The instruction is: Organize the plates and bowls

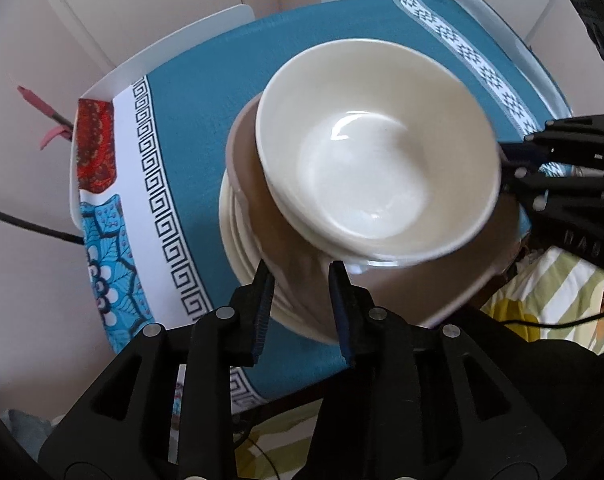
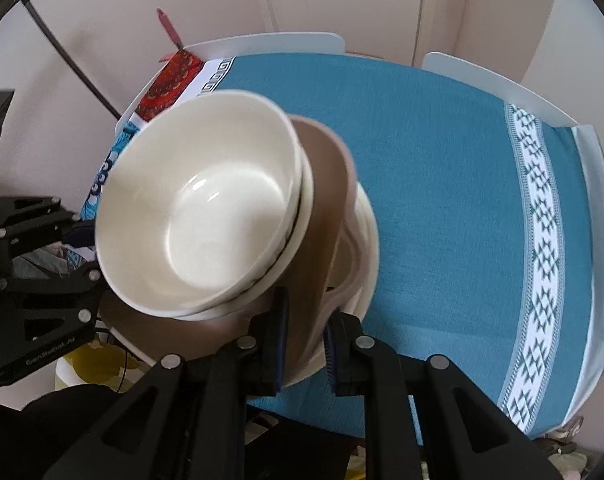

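Two nested cream bowls sit on a brown plate, which lies on several cream plates. The whole pile looks tilted above the teal tablecloth. My left gripper straddles the near rim of the plates, its jaws slightly apart and not pressing. My right gripper is shut on the plates' rim on the opposite side; in the left wrist view this right gripper pokes in behind the bowls. The left gripper shows at the left of the right wrist view.
White chair backs stand along the table's far edges, with pale cabinet doors behind. A patterned white, red and blue cloth border runs along one side. A striped green and white fabric lies below the table edge.
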{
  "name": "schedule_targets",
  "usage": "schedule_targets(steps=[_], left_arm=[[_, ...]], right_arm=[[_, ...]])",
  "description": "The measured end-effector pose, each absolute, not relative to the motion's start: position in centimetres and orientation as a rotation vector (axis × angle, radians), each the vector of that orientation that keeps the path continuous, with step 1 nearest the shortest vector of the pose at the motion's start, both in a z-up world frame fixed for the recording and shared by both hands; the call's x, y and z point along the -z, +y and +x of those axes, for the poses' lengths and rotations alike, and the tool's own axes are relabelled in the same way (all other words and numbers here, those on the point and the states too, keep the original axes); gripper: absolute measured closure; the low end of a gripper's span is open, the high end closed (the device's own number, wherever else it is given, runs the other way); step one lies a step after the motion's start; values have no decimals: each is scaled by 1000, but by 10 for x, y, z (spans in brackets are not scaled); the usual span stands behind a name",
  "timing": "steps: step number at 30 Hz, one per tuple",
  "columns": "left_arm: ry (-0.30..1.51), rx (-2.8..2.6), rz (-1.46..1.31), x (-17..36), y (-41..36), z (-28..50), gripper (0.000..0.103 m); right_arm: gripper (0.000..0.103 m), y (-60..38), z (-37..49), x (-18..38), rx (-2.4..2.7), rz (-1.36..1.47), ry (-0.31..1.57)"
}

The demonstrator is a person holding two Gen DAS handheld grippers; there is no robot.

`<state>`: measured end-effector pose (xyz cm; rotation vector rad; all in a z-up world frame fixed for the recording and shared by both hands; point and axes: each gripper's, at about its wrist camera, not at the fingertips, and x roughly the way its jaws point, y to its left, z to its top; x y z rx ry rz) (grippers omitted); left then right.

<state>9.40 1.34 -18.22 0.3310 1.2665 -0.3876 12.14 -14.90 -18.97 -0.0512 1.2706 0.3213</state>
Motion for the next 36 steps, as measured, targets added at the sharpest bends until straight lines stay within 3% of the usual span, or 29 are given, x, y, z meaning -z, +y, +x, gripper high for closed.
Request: schedule_targets(steps=[9, 14, 16, 18, 19, 21, 23, 25, 27, 36], left_arm=[[1196, 382, 243, 129, 24, 64, 73], [1009, 348, 140, 60, 24, 44, 72], [895, 331, 103, 28, 24, 32, 61], [768, 296, 88, -1, 25, 18, 26], [725, 284, 83, -11, 24, 13, 19], [608, 257, 72, -35, 23, -2, 9], [531, 221, 65, -54, 19, -15, 2], [452, 173, 60, -70, 17, -29, 0], [399, 149, 61, -79, 15, -38, 0], [331, 118, 27, -95, 8, -60, 0]], right_arm=[[88, -166, 92, 130, -297, 25, 1165], [88, -168, 74, 68, -317, -1, 1011], [88, -173, 64, 41, -309, 8, 936], [88, -180, 51, 11, -274, 17, 842], [86, -182, 48, 2, -263, 20, 814], [67, -189, 38, -21, -246, 33, 739], [23, -197, 26, -42, -232, 52, 665], [5, -203, 14, -61, -201, 64, 598], [1, -204, 5, -73, -156, 52, 550], [1, -202, -28, -82, -49, 6, 437]])
